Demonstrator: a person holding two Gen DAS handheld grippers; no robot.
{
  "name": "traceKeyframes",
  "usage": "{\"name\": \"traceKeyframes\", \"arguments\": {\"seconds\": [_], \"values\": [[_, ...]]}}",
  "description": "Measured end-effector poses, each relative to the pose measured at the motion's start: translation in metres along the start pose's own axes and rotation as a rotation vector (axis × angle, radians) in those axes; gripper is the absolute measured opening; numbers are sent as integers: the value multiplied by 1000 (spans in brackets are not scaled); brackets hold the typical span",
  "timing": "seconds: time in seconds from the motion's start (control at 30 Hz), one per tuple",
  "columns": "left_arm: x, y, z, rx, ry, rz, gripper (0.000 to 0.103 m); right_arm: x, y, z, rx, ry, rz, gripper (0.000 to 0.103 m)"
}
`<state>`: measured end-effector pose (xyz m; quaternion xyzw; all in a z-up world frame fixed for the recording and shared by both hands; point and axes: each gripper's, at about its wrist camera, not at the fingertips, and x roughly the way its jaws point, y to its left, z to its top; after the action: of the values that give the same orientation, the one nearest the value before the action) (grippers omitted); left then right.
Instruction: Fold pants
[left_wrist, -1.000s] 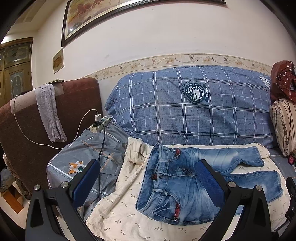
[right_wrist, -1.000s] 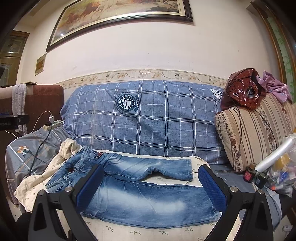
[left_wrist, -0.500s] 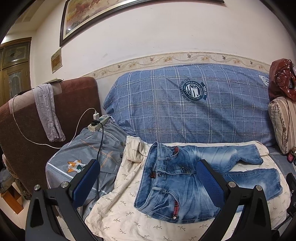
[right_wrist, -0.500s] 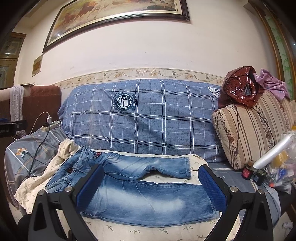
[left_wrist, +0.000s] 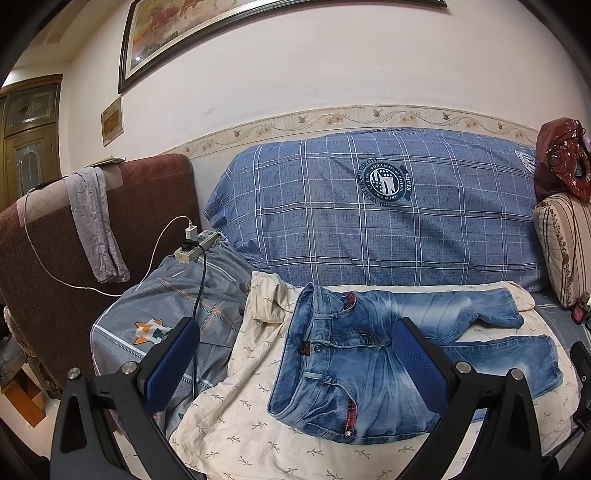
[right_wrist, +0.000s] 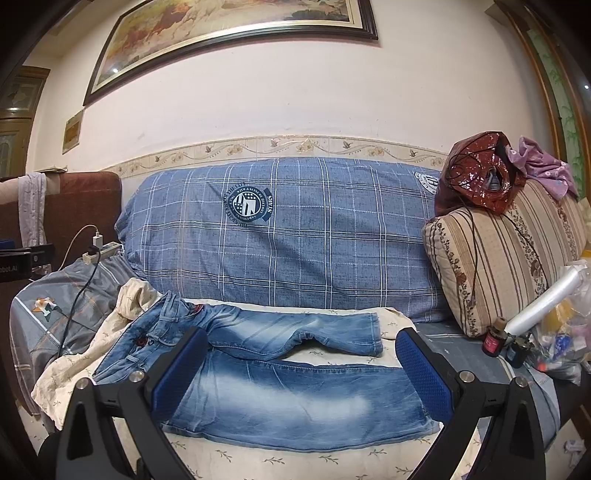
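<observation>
A pair of faded blue jeans (left_wrist: 354, 354) lies spread flat on a cream leaf-print sheet (left_wrist: 236, 424) on the sofa seat, waistband to the left, both legs running right and parted. The right wrist view shows the same jeans (right_wrist: 280, 391), the near leg straight and the far leg bent. My left gripper (left_wrist: 295, 365) hangs open in front of the waistband, nothing between its blue pads. My right gripper (right_wrist: 301, 373) is open too, held before the near leg, apart from the cloth.
A blue plaid cushion (left_wrist: 369, 206) backs the seat. A grey quilt (left_wrist: 166, 306) with a power strip (left_wrist: 195, 245) and cables lies left, beside a brown armchair (left_wrist: 55, 258). On the right are a striped cushion (right_wrist: 498, 258), a red bag (right_wrist: 480, 173), small bottles (right_wrist: 495, 339) and plastic clutter.
Both views have shifted slightly; the sofa and jeans sit a little lower and more to the left in frame. The jeans lie as before and both grippers stay open.
</observation>
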<state>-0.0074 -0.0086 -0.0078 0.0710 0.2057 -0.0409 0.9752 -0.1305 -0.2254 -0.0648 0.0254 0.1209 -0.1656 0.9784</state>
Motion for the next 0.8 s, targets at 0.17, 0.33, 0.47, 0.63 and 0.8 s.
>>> {"name": "traceKeyframes", "arguments": {"seconds": [0.17, 0.33, 0.47, 0.63, 0.8], "values": [[1, 0, -1, 4, 6, -2, 103, -1, 2, 0, -4, 0, 0, 103], [2, 1, -1, 5, 10, -5, 103, 0, 2, 0, -2, 5, 3, 103], [3, 0, -1, 8, 13, -6, 103, 1, 2, 0, 1, 9, 2, 103], [7, -3, -3, 14, 22, -8, 103, 4, -1, -2, 9, 18, -3, 103], [9, -5, -4, 18, 31, -13, 103, 6, -4, -4, 17, 26, -6, 103]]}}
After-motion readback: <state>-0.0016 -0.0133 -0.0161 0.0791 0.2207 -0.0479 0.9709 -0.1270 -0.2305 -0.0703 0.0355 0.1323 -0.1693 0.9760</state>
